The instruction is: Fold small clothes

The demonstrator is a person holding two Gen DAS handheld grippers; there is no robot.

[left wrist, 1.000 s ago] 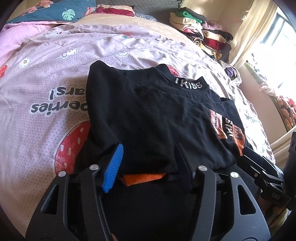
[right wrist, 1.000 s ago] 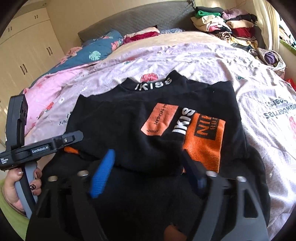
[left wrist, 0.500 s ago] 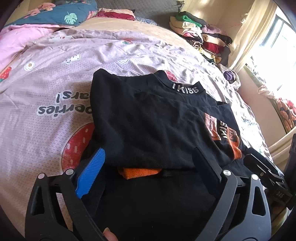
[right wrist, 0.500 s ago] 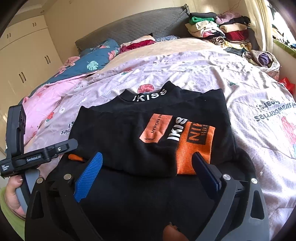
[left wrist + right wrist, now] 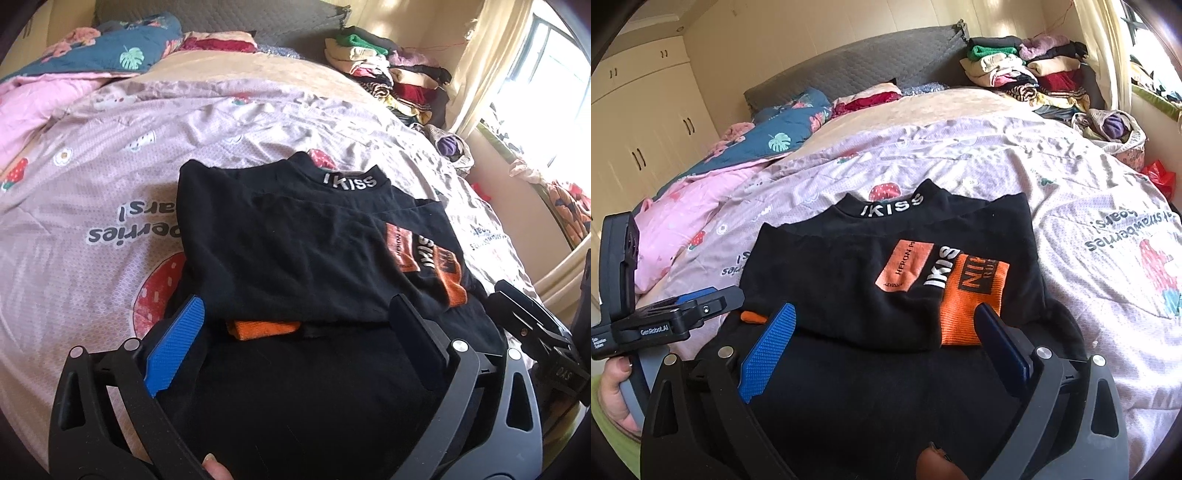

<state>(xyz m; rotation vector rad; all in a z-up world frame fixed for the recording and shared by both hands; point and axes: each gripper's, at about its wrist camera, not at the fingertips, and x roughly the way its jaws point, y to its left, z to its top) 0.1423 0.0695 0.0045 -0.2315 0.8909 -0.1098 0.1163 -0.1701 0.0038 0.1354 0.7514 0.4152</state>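
Observation:
A black top (image 5: 295, 251) with a white "IKISS" collar and orange patches lies on the bed, its sleeves folded across the body; it also shows in the right wrist view (image 5: 857, 273). My left gripper (image 5: 295, 332) is open and empty, just above the top's near part by an orange cuff (image 5: 262, 328). My right gripper (image 5: 886, 332) is open and empty over the near part too, beside the orange sleeve end (image 5: 971, 299). The left gripper's body (image 5: 665, 317) shows at the left in the right wrist view.
The top lies on a pink strawberry-print bedsheet (image 5: 110, 192). A pile of folded clothes (image 5: 1027, 74) sits at the far right of the bed. A blue floral quilt (image 5: 775, 129) and pink blanket (image 5: 683, 214) lie at the far left. A grey headboard (image 5: 868, 70) is behind.
Both grippers opened wide, let go of the top's near edge and drew back a little. The folded top now rests flat on the bed.

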